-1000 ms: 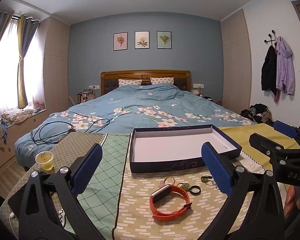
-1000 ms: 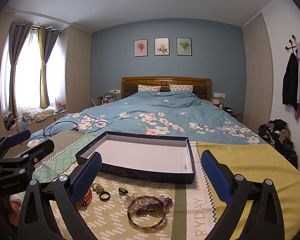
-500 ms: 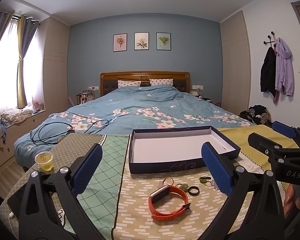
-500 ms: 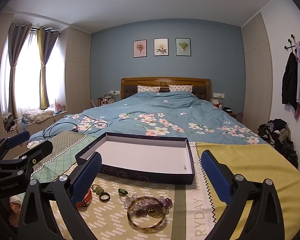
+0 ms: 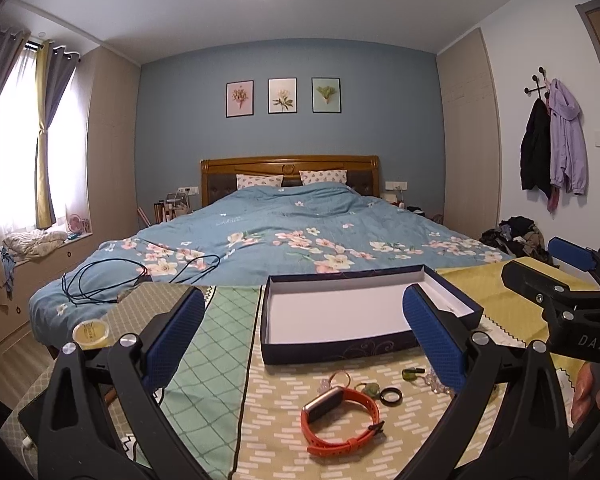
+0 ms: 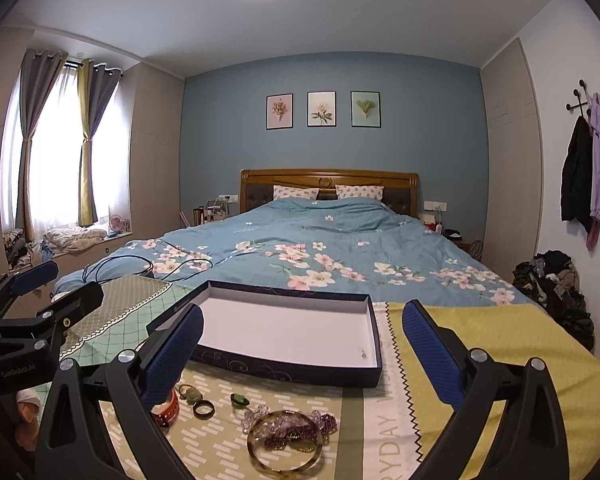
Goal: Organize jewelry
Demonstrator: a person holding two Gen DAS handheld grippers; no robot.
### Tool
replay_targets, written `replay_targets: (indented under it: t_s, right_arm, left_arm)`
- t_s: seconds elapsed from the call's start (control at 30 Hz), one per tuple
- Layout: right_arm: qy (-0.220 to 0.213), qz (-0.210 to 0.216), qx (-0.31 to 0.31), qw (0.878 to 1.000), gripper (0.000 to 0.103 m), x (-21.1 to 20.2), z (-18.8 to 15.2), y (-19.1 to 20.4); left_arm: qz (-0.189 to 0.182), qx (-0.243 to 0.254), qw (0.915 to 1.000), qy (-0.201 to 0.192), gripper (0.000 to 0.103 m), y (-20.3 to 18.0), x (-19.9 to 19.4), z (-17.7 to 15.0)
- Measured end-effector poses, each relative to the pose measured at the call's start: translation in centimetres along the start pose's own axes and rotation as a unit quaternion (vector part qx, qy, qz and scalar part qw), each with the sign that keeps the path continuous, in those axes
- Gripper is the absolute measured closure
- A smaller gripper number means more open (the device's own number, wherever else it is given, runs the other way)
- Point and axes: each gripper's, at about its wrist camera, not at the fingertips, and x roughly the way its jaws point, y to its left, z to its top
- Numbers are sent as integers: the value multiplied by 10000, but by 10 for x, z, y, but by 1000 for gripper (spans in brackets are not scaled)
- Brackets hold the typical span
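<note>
Two wide-open claws, left claw (image 5: 300,340) and right claw (image 6: 300,344), are hovering empty; the orange silicone watch band (image 5: 342,420) is lying just below the left, so descending squarely should help, with the navy cardboard tray (image 5: 340,350) waiting ahead.

Before the box (image 5: 340,350) the cloth (image 5: 276,412) lies bare to the left, where a gripper could pass, while the watch (image 5: 342,420), ring (image 6: 203,409), green stone (image 6: 240,400), bangle (image 6: 286,446) and beads (image 6: 324,420) crowd its near wall's right half.
</note>
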Motion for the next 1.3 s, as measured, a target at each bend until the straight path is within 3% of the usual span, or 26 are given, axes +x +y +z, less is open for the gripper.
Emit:
replay_targets:
  t_s: [0.93,1.13,1.3]
  right_arm:
    - [114,35,37,9999,7,2,3,-13]
    - [331,124,-13,9994,7,4,3,-17]
    - [850,394,-80,9956,7,12,-5,-24]
  left_arm:
    - [-149,53,9998,151,5,0,9,-5]
    - [-212,7,9992,327,5,4,15,-9]
    - [-300,99,9971,688,5,11,27,-18]
